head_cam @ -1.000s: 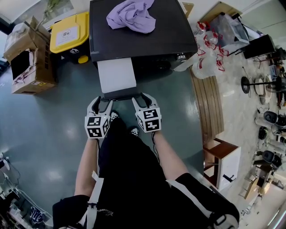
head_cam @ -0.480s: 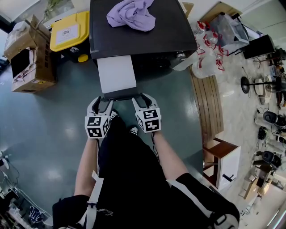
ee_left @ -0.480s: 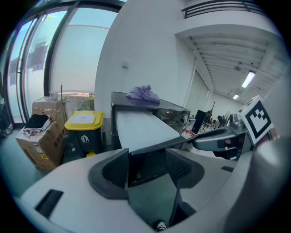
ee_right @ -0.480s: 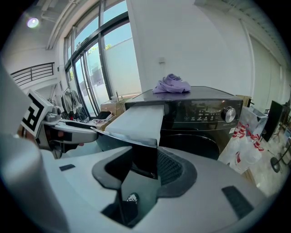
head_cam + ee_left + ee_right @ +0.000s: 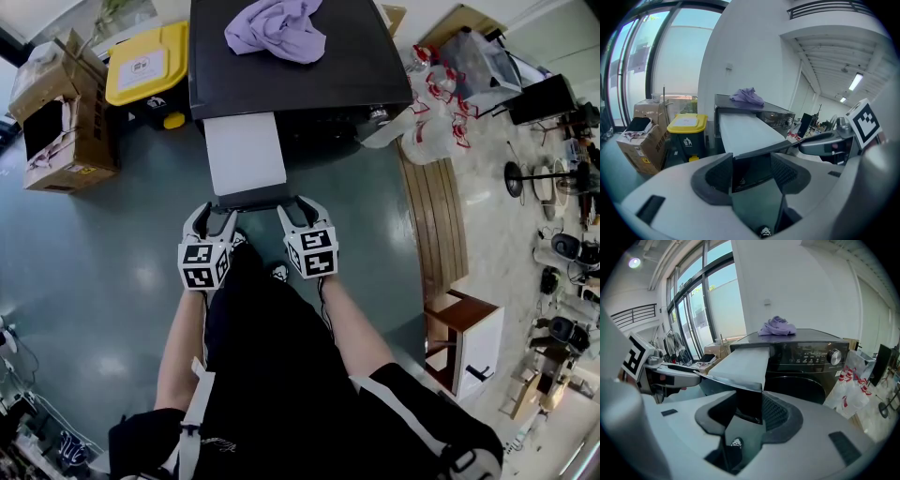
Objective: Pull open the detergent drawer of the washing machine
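My legs point(image 5: 272, 347) fill the bottom middle of the head view, with one shoe point(image 5: 279, 274) just behind my tongs. My left tongs point(image 5: 217, 212) are clamped on the left end of the dark drawer front point(image 5: 253, 198). My right tongs point(image 5: 300, 204) are clamped on its right end. In each gripper view the dark panel sits tight between the two pads.

The detergent drawer point(image 5: 244, 155) is in the upper middle of the head view. It sticks a long way out of the washing machine point(image 5: 300, 66), and its long white top shows. I think the pull is almost done or done already. If it needs more, I think I must pull straight back with both tongs together so the drawer does not twist. Then I would let go.

My own legs are the thing most in the way, I think. They are right behind the tongs, so I may have to step back.

A purple cloth point(image 5: 277, 30) lies on top of the machine, away from the drawer. At the upper left stand a yellow bin point(image 5: 145, 67) and a cardboard box point(image 5: 61, 122). At the upper right are plastic bags point(image 5: 436, 112), with wooden slats point(image 5: 433, 216) on the floor point(image 5: 112, 262) below them. None of these touch the drawer.
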A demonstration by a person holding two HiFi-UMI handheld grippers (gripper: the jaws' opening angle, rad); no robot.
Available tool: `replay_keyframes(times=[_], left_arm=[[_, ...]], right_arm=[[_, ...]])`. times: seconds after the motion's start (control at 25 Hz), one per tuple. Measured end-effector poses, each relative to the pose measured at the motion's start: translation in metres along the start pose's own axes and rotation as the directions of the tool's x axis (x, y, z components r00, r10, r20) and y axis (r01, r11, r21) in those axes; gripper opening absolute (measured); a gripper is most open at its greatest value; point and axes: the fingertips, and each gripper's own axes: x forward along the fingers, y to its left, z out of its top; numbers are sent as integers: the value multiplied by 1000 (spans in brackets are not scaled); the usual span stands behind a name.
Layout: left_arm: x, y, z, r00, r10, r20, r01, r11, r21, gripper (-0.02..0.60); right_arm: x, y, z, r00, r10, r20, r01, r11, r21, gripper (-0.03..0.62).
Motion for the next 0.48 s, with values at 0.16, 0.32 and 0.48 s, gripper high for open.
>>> replay_keyframes(times=[0.16, 0.32, 0.48], left_arm=[[-2, -3, -4, 1000, 1, -3, -1, 1000, 0, 241], [-5, -6, -6, 1000, 1, -2, -1, 1000, 0, 241], [-7, -8, -8, 1000, 1, -4, -1, 1000, 1, 241]], right_arm=[[-3, 1, -5, 1000, -1, 0, 1, 1000, 2, 170], [-6, 1, -7, 1000, -1, 1, 1, 1000, 3, 170], [-9, 2, -9, 1000, -1, 3, 1, 1000, 2, 170]])
